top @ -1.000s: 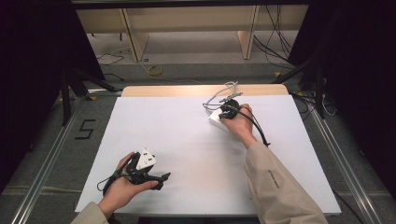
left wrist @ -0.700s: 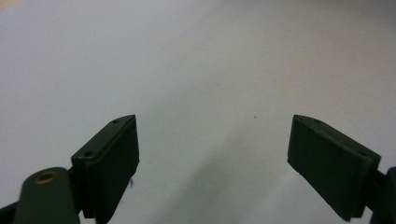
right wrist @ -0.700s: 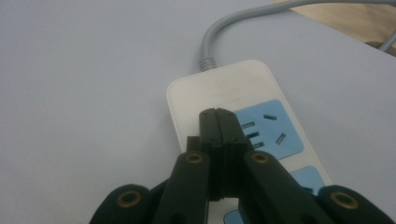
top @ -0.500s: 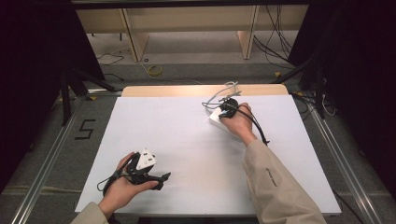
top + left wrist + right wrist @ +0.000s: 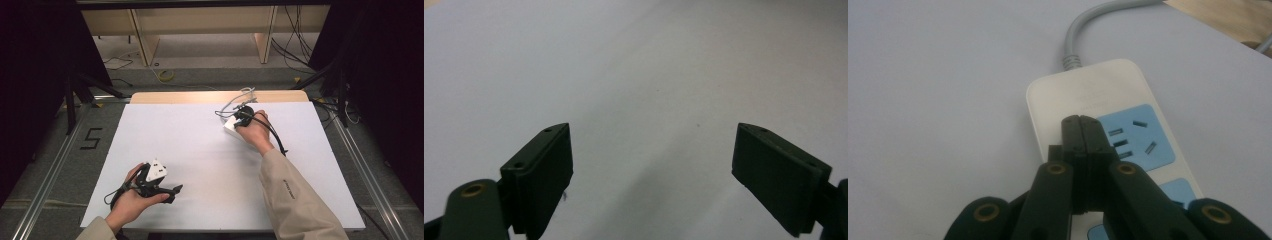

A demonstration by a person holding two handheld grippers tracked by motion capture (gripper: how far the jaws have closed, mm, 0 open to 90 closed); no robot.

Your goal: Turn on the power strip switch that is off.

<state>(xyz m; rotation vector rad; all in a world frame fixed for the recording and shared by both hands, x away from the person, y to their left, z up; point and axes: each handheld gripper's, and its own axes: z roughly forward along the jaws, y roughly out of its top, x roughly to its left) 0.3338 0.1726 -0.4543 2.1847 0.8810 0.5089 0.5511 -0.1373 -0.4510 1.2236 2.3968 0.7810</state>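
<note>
A white power strip (image 5: 1103,107) with blue socket panels lies on the white table top, its grey cable (image 5: 1083,27) running off toward the far edge. In the high view the power strip (image 5: 231,125) sits at the back right of the table. My right gripper (image 5: 1081,125) is shut, jaws pressed together with nothing between them, tips over the strip's top face next to a blue socket. From above, the right gripper (image 5: 243,113) is over the strip's far end. My left gripper (image 5: 651,150) is open above bare table, and the left gripper (image 5: 172,191) rests near the front left edge.
The white sheet (image 5: 200,150) covers most of the table, with a strip of bare wood (image 5: 190,96) along the far edge. Behind the table stand wooden shelves (image 5: 200,22) and loose cables on the floor. Metal rails run along both sides.
The right hand has shifted slightly over the power strip. The left gripper has not moved.
</note>
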